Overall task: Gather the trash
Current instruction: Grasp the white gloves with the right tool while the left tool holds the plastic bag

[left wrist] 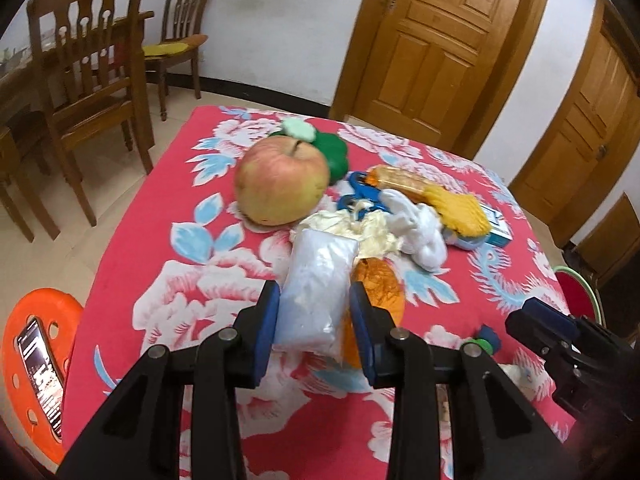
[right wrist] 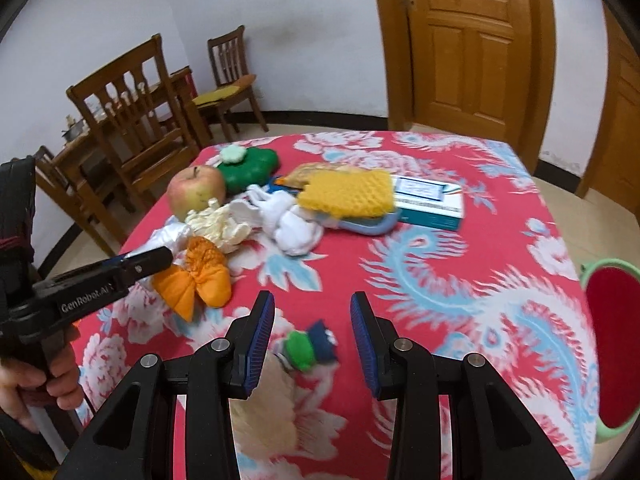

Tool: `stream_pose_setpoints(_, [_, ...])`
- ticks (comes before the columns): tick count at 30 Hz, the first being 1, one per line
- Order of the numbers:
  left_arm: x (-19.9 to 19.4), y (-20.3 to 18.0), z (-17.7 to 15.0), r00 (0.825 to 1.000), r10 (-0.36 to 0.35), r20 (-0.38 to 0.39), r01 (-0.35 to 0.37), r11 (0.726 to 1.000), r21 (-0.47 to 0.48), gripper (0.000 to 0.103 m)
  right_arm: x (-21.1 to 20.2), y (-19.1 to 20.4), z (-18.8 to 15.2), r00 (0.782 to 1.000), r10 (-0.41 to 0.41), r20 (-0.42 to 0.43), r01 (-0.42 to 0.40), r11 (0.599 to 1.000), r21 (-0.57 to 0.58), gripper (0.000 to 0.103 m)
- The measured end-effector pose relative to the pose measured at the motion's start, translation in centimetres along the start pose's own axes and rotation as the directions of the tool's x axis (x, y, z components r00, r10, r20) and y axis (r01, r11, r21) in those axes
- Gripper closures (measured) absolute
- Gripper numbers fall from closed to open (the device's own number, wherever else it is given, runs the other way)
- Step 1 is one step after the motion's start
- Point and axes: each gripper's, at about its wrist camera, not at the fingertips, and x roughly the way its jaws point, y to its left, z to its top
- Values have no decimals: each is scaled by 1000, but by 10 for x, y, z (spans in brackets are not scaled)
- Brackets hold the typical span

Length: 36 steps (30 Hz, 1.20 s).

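Observation:
My left gripper [left wrist: 314, 320] is shut on a clear plastic bag of white stuff [left wrist: 316, 288], held just above the red flowered tablecloth [left wrist: 168, 264]. The bag also shows in the right wrist view [right wrist: 168, 238], with the left gripper [right wrist: 140, 262] on it. Beside it lie an orange mesh wad [right wrist: 200, 276], a crumpled cream wrapper [right wrist: 218, 224] and a white crumpled tissue [right wrist: 288, 220]. My right gripper [right wrist: 312, 320] is open and empty, just above a small green and blue scrap [right wrist: 310, 346].
An apple [left wrist: 282, 182], a green flower-shaped box [left wrist: 334, 152], blue scissors [left wrist: 362, 196], a yellow sponge brush [right wrist: 346, 194] and a teal box [right wrist: 430, 200] lie on the table. A red-lined green bin [right wrist: 612, 344] stands at the right. An orange stool with a phone [left wrist: 40, 356] stands left. Chairs behind.

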Motion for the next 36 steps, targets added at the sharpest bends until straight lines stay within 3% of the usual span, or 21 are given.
stream_pose_setpoints(24, [14,18,-4,1000,0,-10,0,998,-60,67,56,15,0,995,18,-97,-19,1000,-14,62])
stream_pose_setpoints(30, [1,21,-4,1000,-12,15,13,998,-69,67,47,23,5,996,50,-75,-51,998,-20,62])
stream_pose_setpoints(36, [9,28,-8,1000,4,-19,-6,996,-91,67,45,35,15,999,36,-40,-39,997,-60,62])
